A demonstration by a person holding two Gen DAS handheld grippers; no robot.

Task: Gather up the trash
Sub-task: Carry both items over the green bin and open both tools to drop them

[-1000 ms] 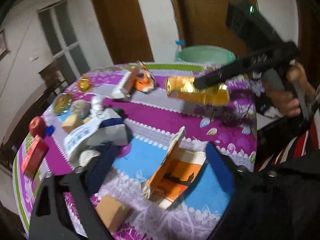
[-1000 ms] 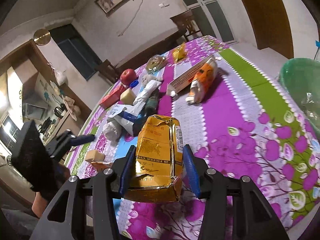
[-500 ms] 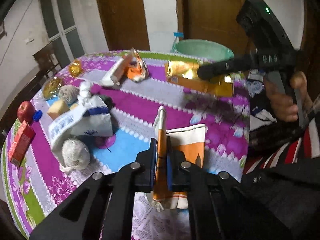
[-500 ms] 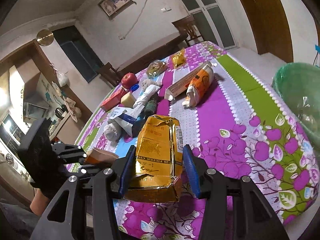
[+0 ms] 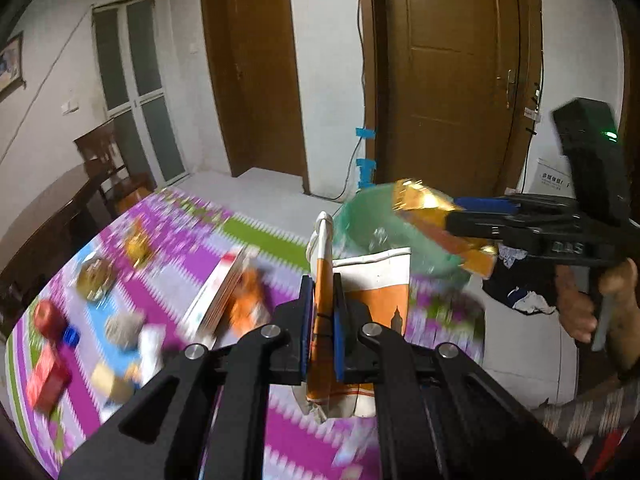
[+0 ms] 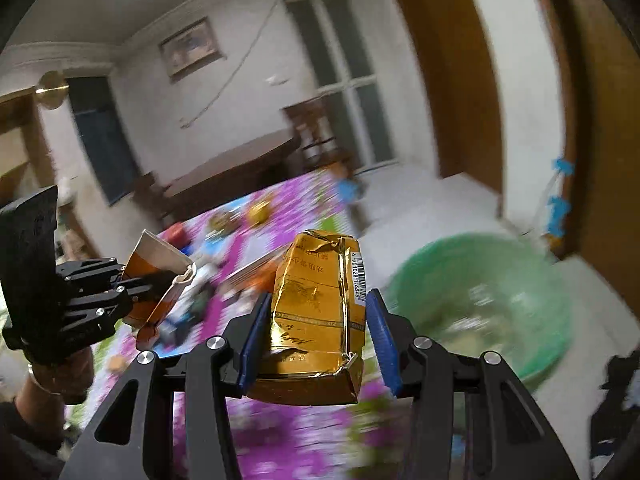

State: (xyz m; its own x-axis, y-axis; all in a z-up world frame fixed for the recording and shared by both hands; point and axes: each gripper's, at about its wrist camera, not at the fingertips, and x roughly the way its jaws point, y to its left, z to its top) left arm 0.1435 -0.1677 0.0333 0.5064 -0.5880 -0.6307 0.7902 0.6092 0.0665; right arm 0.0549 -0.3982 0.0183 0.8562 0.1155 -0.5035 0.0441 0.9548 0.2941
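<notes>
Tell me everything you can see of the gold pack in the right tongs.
The gold pack is a crumpled, shiny foil-like carton with printed text and a white barcode strip on its upper right edge. Its top is torn and dented, its lower edge creased. It stands roughly upright, clamped at its sides by the blue pads of the right tongs, off the table, near the green bin.

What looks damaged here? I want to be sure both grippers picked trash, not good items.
Both look like trash. The gold pack in the right gripper is crumpled and torn along its bottom edge. The orange-and-white carton in the left gripper is squashed flat, its top splayed open.
</notes>
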